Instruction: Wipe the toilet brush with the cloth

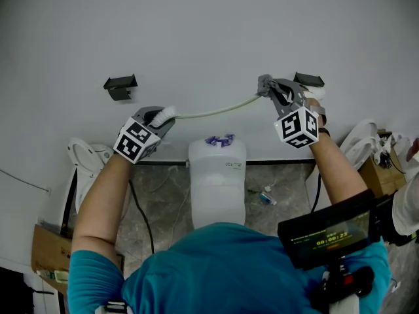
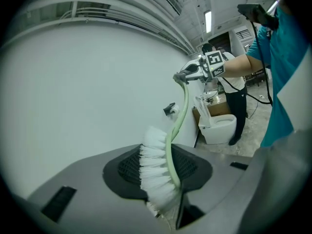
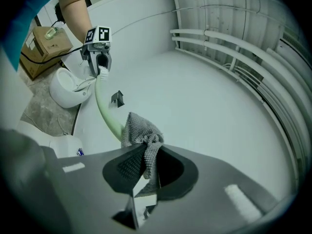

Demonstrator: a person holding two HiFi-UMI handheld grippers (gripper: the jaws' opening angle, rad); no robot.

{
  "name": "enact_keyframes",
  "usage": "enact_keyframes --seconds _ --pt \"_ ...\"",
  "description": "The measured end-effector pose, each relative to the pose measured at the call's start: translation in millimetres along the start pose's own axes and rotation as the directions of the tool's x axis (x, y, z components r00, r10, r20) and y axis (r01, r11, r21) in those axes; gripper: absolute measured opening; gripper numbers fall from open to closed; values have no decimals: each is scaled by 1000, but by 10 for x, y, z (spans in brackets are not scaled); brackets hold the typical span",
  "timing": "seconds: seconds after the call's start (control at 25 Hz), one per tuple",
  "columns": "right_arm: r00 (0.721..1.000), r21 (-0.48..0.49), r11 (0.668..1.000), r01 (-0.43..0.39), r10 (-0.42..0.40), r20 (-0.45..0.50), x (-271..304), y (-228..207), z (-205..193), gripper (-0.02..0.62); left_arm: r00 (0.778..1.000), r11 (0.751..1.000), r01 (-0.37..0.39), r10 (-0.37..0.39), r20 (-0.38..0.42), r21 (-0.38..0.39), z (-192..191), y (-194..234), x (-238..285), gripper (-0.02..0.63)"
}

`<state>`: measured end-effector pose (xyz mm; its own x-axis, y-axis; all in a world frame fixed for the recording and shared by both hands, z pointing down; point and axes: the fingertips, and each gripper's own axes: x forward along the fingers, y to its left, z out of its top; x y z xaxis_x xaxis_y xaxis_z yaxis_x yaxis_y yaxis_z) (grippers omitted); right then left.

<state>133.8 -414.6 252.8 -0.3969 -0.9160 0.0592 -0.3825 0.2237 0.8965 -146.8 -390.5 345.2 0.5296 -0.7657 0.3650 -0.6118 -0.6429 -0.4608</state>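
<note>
In the head view the toilet brush is held level in front of the white wall, and its pale green handle (image 1: 216, 112) spans between my two grippers. My left gripper (image 1: 160, 118) is shut on the white bristle head (image 1: 166, 114). In the left gripper view the bristles (image 2: 155, 172) sit between the jaws and the handle (image 2: 178, 118) curves away towards the right gripper (image 2: 185, 77). My right gripper (image 1: 270, 89) is shut on the grey cloth (image 3: 141, 143), which is bunched round the far end of the handle (image 3: 105, 113).
A white toilet cistern (image 1: 217, 175) stands below the brush. Black brackets (image 1: 120, 86) (image 1: 309, 79) stick out of the wall. Loose toilet parts lean at the left (image 1: 85, 159) and right (image 1: 363, 142). A cardboard box (image 1: 49, 254) and a small bottle (image 1: 265, 195) are on the floor.
</note>
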Motion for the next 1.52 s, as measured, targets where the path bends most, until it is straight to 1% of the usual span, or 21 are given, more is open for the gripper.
enact_keyframes --seconds 0.2,0.32,0.4,0.44,0.48,0.56,0.64,0.68,0.76,0.84,0.88,0.96,1.0,1.04,1.08,1.12,1.16,1.24,1.28,1.36,1.52 --pt "999 2 1000 30 -30 -40 2 -200 -177 48 1000 999 25 -25 3 29 -10 -56 -17 149" --pt "996 28 998 55 -53 -75 27 -384 -320 48 999 998 52 -52 15 23 -12 -116 -6 149" --pt "995 109 991 74 -66 -79 13 -525 -375 48 998 998 63 -63 28 0 -7 -152 3 149" --pt "995 176 981 77 -65 -73 -1 -573 -390 48 997 998 67 -67 33 -15 -11 -165 7 149" --pt "996 255 964 69 -54 -65 -12 -584 -402 48 996 996 76 -75 39 -36 -14 -182 8 149" --pt "999 427 904 13 2 -35 -16 -462 -417 48 993 990 104 -98 71 -95 20 -235 1 149" --pt "996 583 807 -89 88 31 14 -175 -394 48 987 977 131 -113 113 -168 65 -287 2 149" --pt "988 655 740 -154 135 79 31 12 -353 48 985 969 139 -115 129 -202 79 -311 10 149" --pt "952 769 565 -300 224 207 56 430 -179 48 982 955 150 -115 147 -257 102 -360 38 149" --pt "885 818 356 -451 296 359 61 853 87 48 978 936 171 -123 170 -306 157 -428 76 149" --pt "841 819 244 -520 318 439 53 1043 238 48 973 925 189 -133 187 -329 200 -474 96 149" --pt "749 783 32 -621 317 582 26 1331 528 48 962 905 231 -158 222 -358 300 -586 137 149" --pt "708 754 -59 -655 301 639 10 1426 657 48 958 899 247 -170 233 -361 350 -645 157 149" --pt "671 721 -137 -679 280 686 -6 1497 771 48 954 897 260 -181 238 -358 398 -702 176 149" --pt "638 687 -202 -698 260 725 -21 1552 866 48 951 896 270 -192 241 -352 443 -756 193 149" --pt "609 655 -252 -713 241 756 -32 1596 937 48 949 896 279 -201 244 -346 486 -805 207 149" --pt "585 627 -287 -724 225 779 -37 1631 987 48 946 895 287 -208 248 -343 525 -845 215 149" --pt "546 577 -331 -747 189 816 -51 1641 1068 48 942 888 297 -212 262 -351 575 -881 222 149" --pt "536 560 -345 -754 171 827 -60 1623 1094 48 940 884 300 -211 267 -359 587 -880 223 149" --pt "531 547 -365 -753 153 834 -74 1602 1103 48 942 884 295 -207 263 -363 583 -873 225 149" --pt "510 525 -379 -762 148 847 -122 1588 1138 48 959 914 254 -195 205 -317 515 -878 242 149"
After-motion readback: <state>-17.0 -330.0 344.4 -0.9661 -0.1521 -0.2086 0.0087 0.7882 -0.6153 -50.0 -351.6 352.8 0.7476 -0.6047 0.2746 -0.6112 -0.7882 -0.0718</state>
